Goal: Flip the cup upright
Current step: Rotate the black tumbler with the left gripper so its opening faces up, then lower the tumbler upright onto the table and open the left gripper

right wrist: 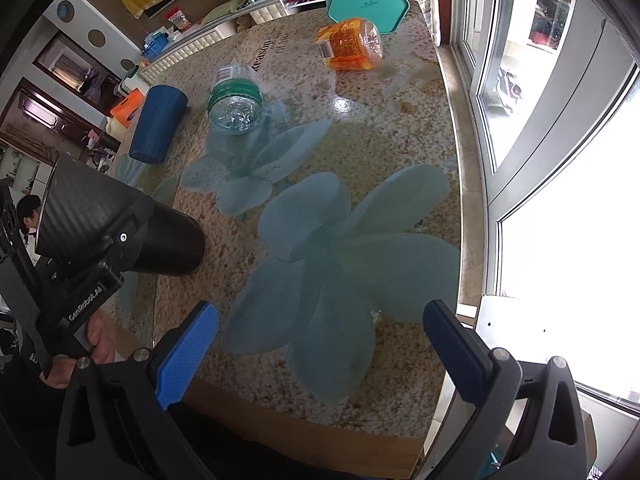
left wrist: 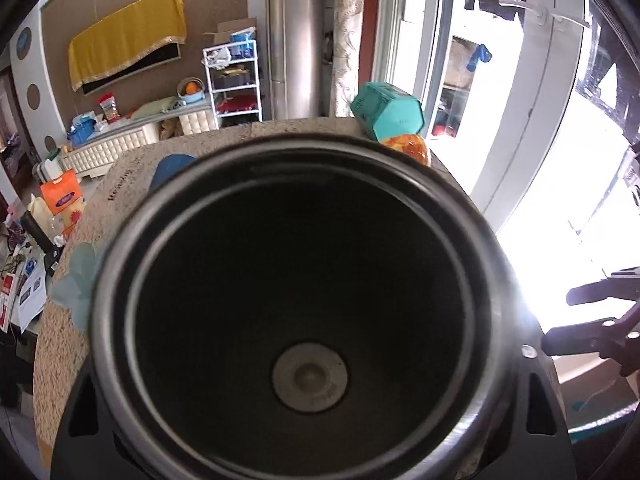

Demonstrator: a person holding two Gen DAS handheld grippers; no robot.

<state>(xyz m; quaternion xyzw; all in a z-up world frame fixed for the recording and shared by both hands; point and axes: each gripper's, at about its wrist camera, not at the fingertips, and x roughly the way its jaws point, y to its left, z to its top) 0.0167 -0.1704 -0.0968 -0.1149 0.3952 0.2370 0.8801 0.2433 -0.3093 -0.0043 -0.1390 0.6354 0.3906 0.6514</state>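
Note:
A black metal cup is gripped by my left gripper at the table's left edge. It is tilted, its base low against the table and its mouth pointing up toward the left wrist camera. In the left wrist view the cup's open mouth fills the frame and hides the left fingers. My right gripper is open and empty, with blue pads, above the table's near edge. It also shows in the left wrist view at the right.
A blue cup lies on its side at the far left of the speckled table. A clear bottle and an orange bottle lie beyond, by a teal box. A window frame runs along the right.

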